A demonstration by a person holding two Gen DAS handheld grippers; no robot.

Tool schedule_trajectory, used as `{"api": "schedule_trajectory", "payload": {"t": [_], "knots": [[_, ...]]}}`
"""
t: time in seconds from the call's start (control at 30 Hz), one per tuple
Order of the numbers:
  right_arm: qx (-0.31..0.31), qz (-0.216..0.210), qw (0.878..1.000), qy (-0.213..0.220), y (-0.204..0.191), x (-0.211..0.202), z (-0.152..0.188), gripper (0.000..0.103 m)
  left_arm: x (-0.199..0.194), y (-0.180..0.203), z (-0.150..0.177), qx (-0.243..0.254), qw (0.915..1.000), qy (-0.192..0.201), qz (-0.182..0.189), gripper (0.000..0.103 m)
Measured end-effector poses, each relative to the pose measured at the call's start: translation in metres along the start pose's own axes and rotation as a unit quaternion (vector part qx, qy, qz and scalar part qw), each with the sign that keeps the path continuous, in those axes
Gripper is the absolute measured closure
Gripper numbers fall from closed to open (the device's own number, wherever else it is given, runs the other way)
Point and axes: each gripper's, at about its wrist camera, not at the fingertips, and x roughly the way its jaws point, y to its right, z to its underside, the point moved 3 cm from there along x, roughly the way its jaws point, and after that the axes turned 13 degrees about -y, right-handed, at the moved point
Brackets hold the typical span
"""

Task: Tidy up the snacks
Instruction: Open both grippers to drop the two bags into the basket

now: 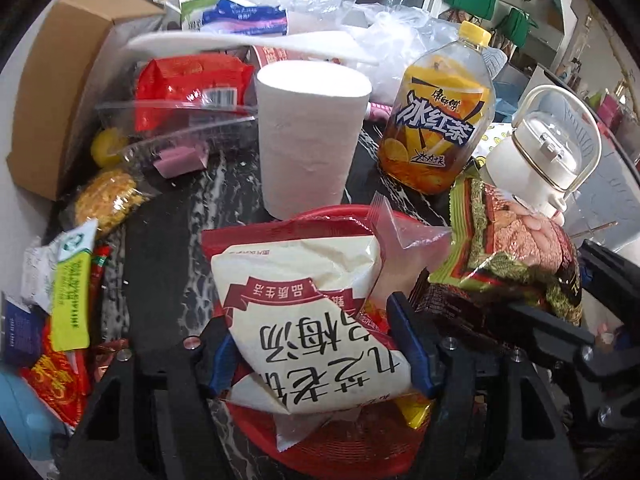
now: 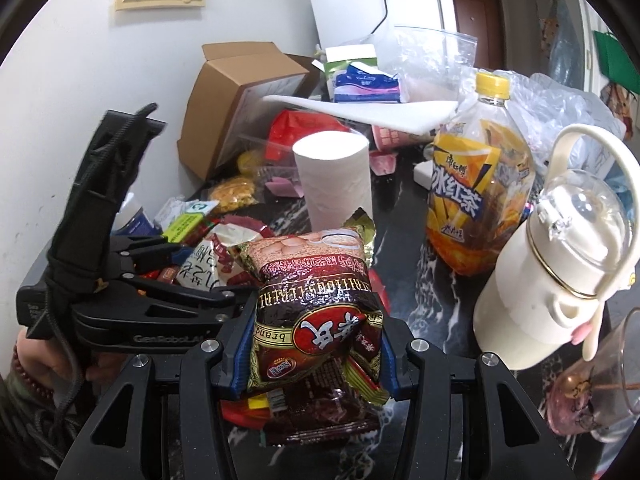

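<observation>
My left gripper (image 1: 320,344) sits over the red basket (image 1: 352,444), its blue pads on either flank of the cream pouch (image 1: 304,312). The right pad (image 1: 412,344) lies against the pouch's edge; the left pad (image 1: 224,364) is half hidden behind it. I cannot tell whether they pinch the pouch or just bracket it. The pouch lies on the heap inside the basket, with a clear pink sachet (image 1: 404,240) peeking out at its 1 o'clock.

My right gripper (image 2: 312,356) pinches the cereal bag (image 2: 316,312): both pads press its crumpled sides, and the bag stands up between them. In the left view that bag is at 3 o'clock from the pouch. In the right view the left gripper's body is at 9 o'clock from the bag, with a hand (image 2: 44,360) wearing a bead bracelet on its grip.

On the dark marble table (image 1: 168,240), a paper roll (image 1: 312,136) stands upright at 12 o'clock from the basket. The tea bottle (image 1: 440,120) stands at 1 o'clock, the white kettle (image 1: 536,160) at 2 o'clock, near the cereal bag. At 10 o'clock lie a red packet (image 1: 188,88), a clear tray (image 1: 172,132) and a yellow snack bag (image 1: 108,200), with a cardboard box (image 1: 68,92) behind. More small packets (image 1: 68,292) are piled at 9 o'clock.
</observation>
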Motion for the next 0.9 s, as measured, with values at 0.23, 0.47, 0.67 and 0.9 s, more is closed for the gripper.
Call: {"api": "schedule_trajectory", "payload": {"t": [0.23, 0.47, 0.67, 0.9], "knots": [[0.003, -0.003, 1.000, 0.002, 0.002, 0.000, -0.003, 0.054, 0.001, -0.007, 0.000, -0.019, 0.9997, 0.004, 0.014, 0.023], [0.003, -0.006, 1.000, -0.002, 0.003, 0.002, -0.003, 0.054, -0.013, -0.011, 0.006, -0.022, 0.9993, 0.027, -0.010, 0.023], [-0.004, -0.012, 1.000, -0.005, -0.002, 0.006, -0.006, 0.054, -0.034, -0.020, 0.017, -0.030, 0.9983, 0.048, -0.011, 0.023], [-0.025, -0.018, 0.999, -0.022, -0.017, 0.018, -0.010, 0.051, -0.046, -0.032, 0.026, -0.044, 0.9970, 0.061, -0.019, 0.023]]}}
